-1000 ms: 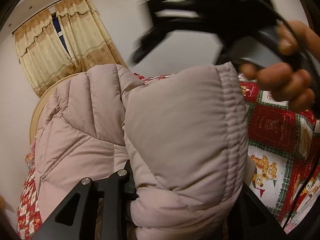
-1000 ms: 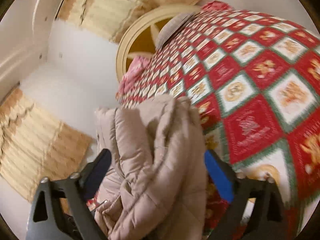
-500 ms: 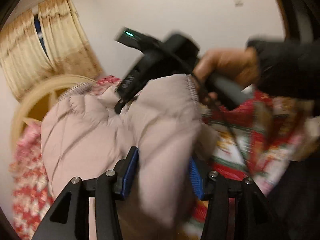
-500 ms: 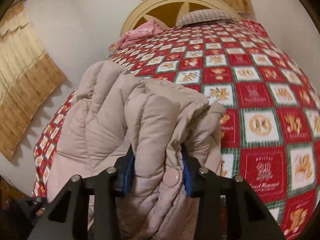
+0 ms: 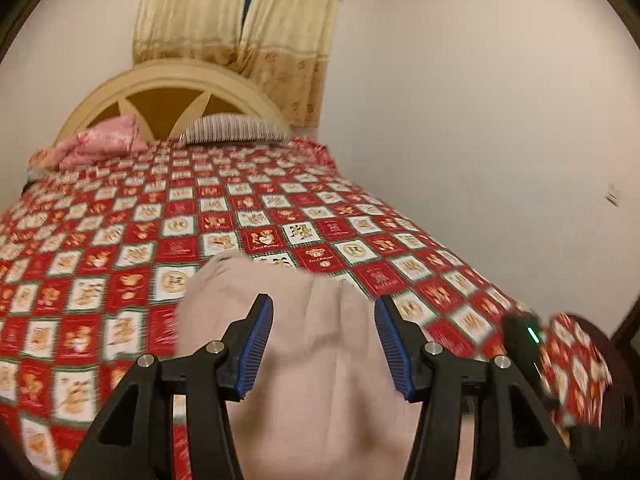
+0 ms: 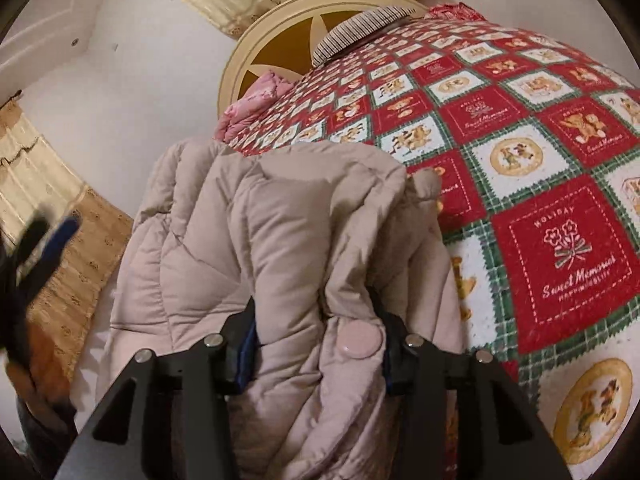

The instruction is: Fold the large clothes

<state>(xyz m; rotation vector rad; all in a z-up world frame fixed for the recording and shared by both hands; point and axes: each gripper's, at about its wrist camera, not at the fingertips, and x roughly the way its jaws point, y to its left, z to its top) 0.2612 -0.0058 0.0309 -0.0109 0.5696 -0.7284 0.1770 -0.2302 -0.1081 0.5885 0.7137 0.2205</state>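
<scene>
A pale pink puffer jacket (image 6: 280,208) lies bunched on the red patchwork bedspread (image 6: 560,120). My right gripper (image 6: 312,308) grips a thick fold of it near a round snap; the pads press into the padding while the jaws ease slightly wider. In the left wrist view the jacket (image 5: 304,380) lies below my left gripper (image 5: 323,304), whose jaws are opening, and the blue pads stand clear of the fabric. The left gripper (image 6: 44,248) shows as a blur at the left of the right wrist view. The right gripper's body (image 5: 524,336), with a green light, is at the lower right.
The bedspread (image 5: 120,240) runs back to a cream round headboard (image 5: 168,92), with a pink pillow (image 5: 100,144) and a striped pillow (image 5: 236,128). Beige curtains (image 5: 240,20) hang behind. A white wall (image 5: 480,160) borders the bed's right side.
My left gripper let go of the jacket fold, lifted and rolled level, now facing up the bed. My right gripper closed from wide open onto the bunched jacket.
</scene>
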